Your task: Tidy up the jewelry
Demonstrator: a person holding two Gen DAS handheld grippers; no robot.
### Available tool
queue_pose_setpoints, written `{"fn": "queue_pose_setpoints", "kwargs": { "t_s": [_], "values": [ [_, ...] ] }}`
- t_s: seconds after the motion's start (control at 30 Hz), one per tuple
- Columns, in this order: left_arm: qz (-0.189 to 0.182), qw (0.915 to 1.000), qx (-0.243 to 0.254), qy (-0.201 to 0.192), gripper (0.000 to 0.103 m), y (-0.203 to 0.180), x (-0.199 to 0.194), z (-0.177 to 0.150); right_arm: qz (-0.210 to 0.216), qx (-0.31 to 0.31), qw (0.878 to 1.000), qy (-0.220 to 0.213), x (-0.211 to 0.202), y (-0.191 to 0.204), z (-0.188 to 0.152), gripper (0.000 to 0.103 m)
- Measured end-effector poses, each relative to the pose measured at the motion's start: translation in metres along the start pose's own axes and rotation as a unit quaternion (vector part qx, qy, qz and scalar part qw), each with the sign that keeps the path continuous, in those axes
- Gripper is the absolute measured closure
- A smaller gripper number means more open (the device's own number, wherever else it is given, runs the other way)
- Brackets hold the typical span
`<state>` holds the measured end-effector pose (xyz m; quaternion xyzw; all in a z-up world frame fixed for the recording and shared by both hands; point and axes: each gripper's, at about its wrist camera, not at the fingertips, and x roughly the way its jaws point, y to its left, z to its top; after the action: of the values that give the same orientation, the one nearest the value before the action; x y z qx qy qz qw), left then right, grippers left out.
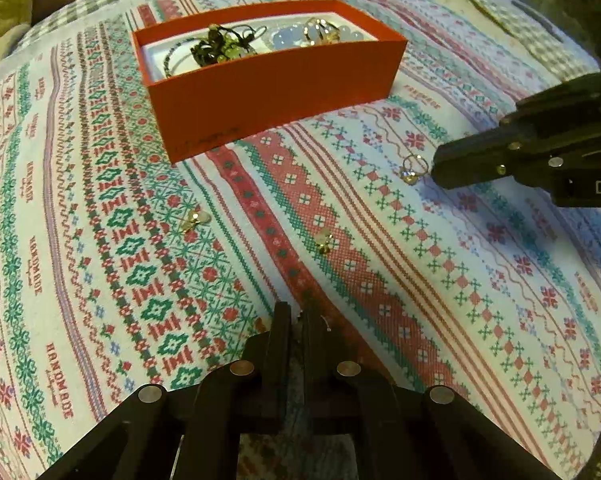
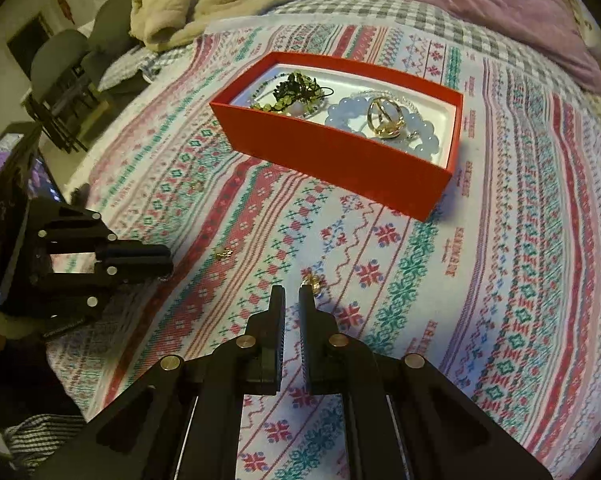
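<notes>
Three loose pieces lie on the patterned bedspread [image 1: 460, 280] in the left wrist view: a gold ring [image 1: 413, 168] and two small earrings, one [image 1: 194, 221] farther left, one [image 1: 324, 240] nearer centre. The red box [image 1: 268, 92] behind them already holds beads and rings. The left gripper [image 1: 298, 316] hangs low over the cloth, jaws nearly pressed together, holding nothing I can make out. The right gripper [image 1: 440, 170] has its tip just beside the ring.

From the right wrist view, the right gripper [image 2: 291, 290] shows jaws slightly spread with the ring [image 2: 313, 280] just off the right-hand tip, not between them. Judged step: picking up the ring. Next move calls for shifting over it, widening if needed, closing, then carrying it to the box [image 2: 340, 160].
</notes>
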<state>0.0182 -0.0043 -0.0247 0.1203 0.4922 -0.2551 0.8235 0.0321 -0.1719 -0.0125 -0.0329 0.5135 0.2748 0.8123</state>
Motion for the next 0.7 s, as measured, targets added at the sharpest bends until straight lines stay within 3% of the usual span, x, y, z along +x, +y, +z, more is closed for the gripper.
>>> {"fn": "queue_pose_setpoints", "kwargs": {
  "t_s": [0.03, 0.13, 0.2, 0.3, 0.53, 0.7],
  "values": [
    [-0.002, 1.0, -0.001, 0.002, 0.085, 0.0, -0.001, -0.001, 0.011, 0.004, 1.0, -0.001, -0.002, -0.002, -0.001, 0.096],
    [-0.013, 0.9999, 0.0, 0.001, 0.07, -0.002, -0.005, -0.007, 0.032, 0.018, 0.999, -0.003, -0.008, -0.008, -0.003, 0.091],
    [-0.013, 0.9999, 0.008, -0.001, 0.067, -0.004, -0.007, -0.011, 0.03, 0.019, 0.999, -0.006, -0.01, -0.011, -0.005, 0.071],
    [-0.015, 0.9998, 0.013, -0.003, 0.063, -0.006, -0.007, -0.016, 0.025, 0.015, 1.0, -0.01, -0.011, -0.014, -0.01, 0.057],
    [-0.025, 0.9991, 0.035, -0.001, 0.054, -0.013, -0.006, -0.025, -0.009, -0.036, 0.999, 0.023, 0.013, 0.0, -0.025, 0.057],
    [-0.028, 0.9985, 0.046, 0.003, 0.053, -0.015, -0.009, -0.026, -0.016, -0.042, 0.999, 0.007, 0.021, 0.002, -0.02, 0.057]
  ]
}}
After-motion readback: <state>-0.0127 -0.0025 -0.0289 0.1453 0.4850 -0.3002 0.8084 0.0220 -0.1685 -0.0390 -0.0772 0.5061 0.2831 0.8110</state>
